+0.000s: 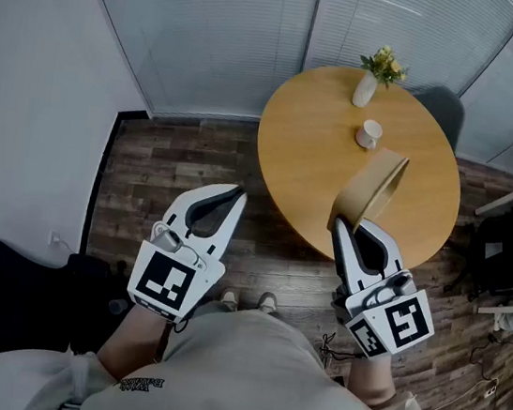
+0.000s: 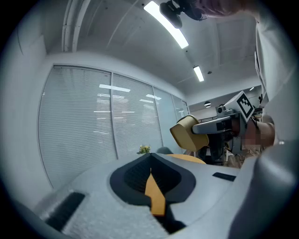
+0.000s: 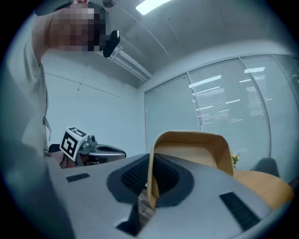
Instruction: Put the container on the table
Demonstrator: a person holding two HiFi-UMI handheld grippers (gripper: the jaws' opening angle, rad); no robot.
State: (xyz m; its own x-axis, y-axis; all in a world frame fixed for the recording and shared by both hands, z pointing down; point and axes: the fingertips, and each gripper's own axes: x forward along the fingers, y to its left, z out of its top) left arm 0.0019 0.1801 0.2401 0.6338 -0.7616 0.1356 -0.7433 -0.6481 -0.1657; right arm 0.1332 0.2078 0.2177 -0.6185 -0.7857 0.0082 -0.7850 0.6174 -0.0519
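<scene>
The tan rounded container (image 1: 372, 192) looks like matt paperboard; the round wooden counter (image 1: 311, 150) is smooth and softly glossy.

Round wooden table (image 1: 310, 160), one, standing on a dark plank floor (image 1: 168, 163). On the table, close to its far edge: a white vase (image 1: 364, 89), upright, holding yellow flowers (image 1: 384, 66); nearer the table's middle, near the vase but apart from it, a small white cup (image 1: 369, 134). On the floor just beyond the table's far edge: a grey chair (image 1: 441, 107).

Vase (image 1: 364, 89) stands behind cup (image 1: 369, 134) on the table (image 1: 306, 154).
</scene>
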